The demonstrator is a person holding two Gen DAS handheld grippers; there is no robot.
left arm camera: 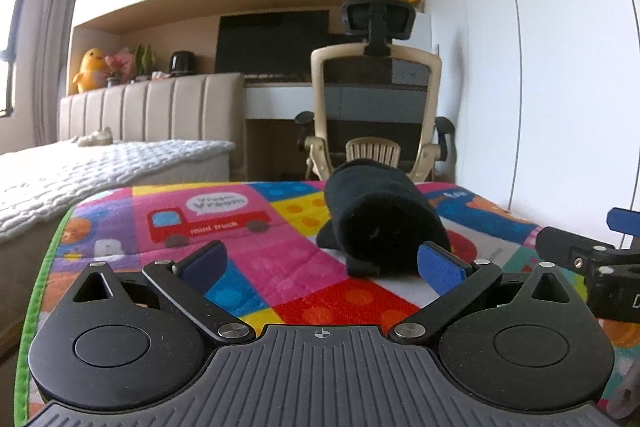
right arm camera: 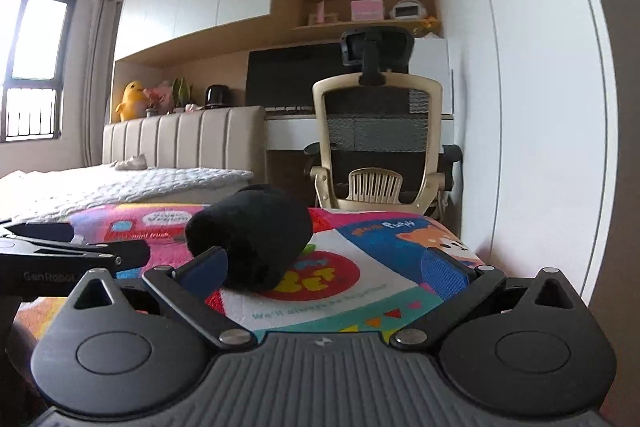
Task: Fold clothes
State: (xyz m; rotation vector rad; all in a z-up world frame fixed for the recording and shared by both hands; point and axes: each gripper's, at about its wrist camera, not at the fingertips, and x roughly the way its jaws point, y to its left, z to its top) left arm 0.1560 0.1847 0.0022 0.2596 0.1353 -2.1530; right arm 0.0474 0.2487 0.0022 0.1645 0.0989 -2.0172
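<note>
A black garment [left arm camera: 380, 223] lies rolled into a thick bundle on a colourful play mat [left arm camera: 280, 279]. In the left wrist view my left gripper [left arm camera: 320, 265] stands open just short of the bundle, whose near end lies by the right blue pad [left arm camera: 440, 269]. Nothing is between the pads. In the right wrist view the same bundle [right arm camera: 252, 235] lies ahead and to the left, beside the left pad [right arm camera: 208, 271]. My right gripper [right arm camera: 324, 273] is open wide and holds nothing. Each gripper shows at the edge of the other's view.
The mat [right arm camera: 380, 291] covers a low surface with a green edge [left arm camera: 36, 291] on the left. A bed with a white quilt [left arm camera: 80, 171] is to the left. Beyond the mat stand an office chair [left arm camera: 376, 115], a desk with a dark monitor [left arm camera: 272, 43], and white wardrobe doors [right arm camera: 540, 107] on the right.
</note>
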